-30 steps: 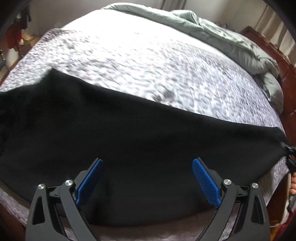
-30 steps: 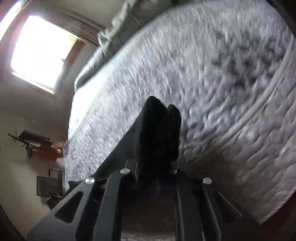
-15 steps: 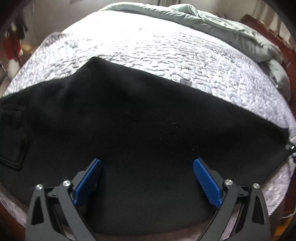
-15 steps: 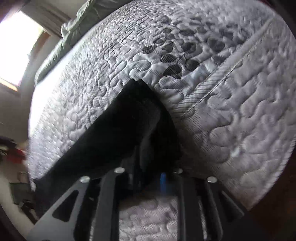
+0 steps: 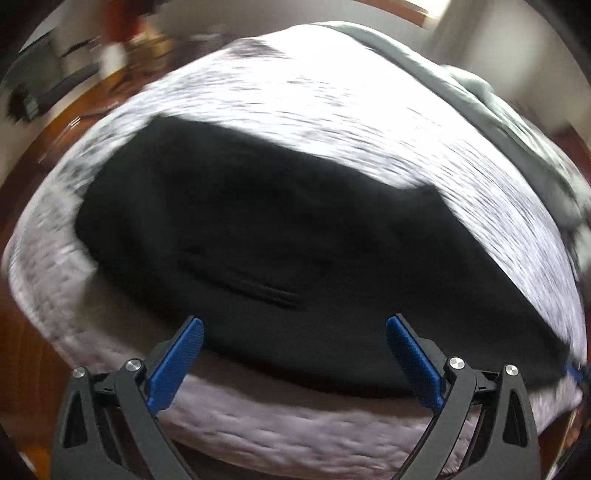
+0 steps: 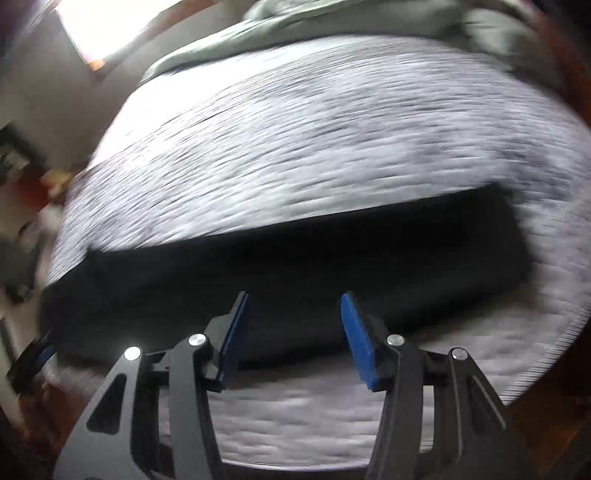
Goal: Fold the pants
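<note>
Black pants [image 5: 280, 236] lie flat on a bed [image 5: 332, 110] covered by a grey-and-white quilted mattress cover, close to the near edge of the bed. In the left wrist view the pants spread as a broad dark shape across the middle of the picture, with a faint seam or pocket line running across the cloth near the front. The left tongs [image 5: 295, 350] hang above the near edge of the pants with their blue pads [image 5: 410, 354] spread wide and nothing between them; they are released. In the right wrist view the pants [image 6: 332, 258] show as a long dark band running across the bed, with a squared end toward the right of the picture. The right tongs [image 6: 293, 328] hang over the near edge of that band; their jaws are opening, the blue pads [image 6: 354, 339] stand apart, and no cloth is caught between them. A crumpled grey-green blanket [image 6: 295, 29] is bunched along the far side of the bed, well apart from the pants. Both views are heavily blurred, so the fine folds of the cloth cannot be made out. Reddish-brown wooden floor [image 5: 22, 362] shows beside the bed.
</note>
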`<state>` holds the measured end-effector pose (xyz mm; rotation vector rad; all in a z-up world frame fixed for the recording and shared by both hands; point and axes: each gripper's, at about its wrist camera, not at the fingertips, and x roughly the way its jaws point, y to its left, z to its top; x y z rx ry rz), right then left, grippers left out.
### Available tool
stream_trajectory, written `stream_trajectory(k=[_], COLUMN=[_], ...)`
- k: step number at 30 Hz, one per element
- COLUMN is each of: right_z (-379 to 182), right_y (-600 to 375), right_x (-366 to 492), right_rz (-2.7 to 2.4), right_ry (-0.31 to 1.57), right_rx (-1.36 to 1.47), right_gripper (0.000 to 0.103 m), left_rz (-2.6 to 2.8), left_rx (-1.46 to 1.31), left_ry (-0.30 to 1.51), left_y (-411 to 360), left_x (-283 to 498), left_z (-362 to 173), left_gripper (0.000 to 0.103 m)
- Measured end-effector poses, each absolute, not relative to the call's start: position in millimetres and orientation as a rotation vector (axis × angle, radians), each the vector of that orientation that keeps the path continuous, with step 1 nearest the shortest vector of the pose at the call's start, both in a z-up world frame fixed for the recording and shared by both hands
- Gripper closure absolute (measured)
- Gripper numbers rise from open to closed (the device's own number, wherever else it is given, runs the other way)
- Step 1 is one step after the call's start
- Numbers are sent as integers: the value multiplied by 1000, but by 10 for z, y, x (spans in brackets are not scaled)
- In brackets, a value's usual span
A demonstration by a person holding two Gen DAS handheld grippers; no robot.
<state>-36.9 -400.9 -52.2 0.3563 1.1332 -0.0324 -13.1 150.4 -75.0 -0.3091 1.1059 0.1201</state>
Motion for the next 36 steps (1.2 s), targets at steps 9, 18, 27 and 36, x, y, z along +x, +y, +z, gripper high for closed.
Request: stream_trajectory(k=[9,18,27,36], right_z=[-954,-1137,-1145,-1037], right_y=[-3127,-3186,-3219,-3122], right_x=[1,-7,-11,-97], right_rz=[96,74,93,75], right_ry=[1268,1313,1302,1316], right_rx=[283,308,301,224], right_gripper=[52,46,46,46], left_rz=[269,225,302,33], left_rx=[-548,-497,-461,-397], left_ry=[1098,1096,1077,1096], left_y=[2434,2417,2258,1393], left_x=[29,-20,-165,-321], left_z=[-1025,-979,-791,-626], left_gripper=[17,63,44,36])
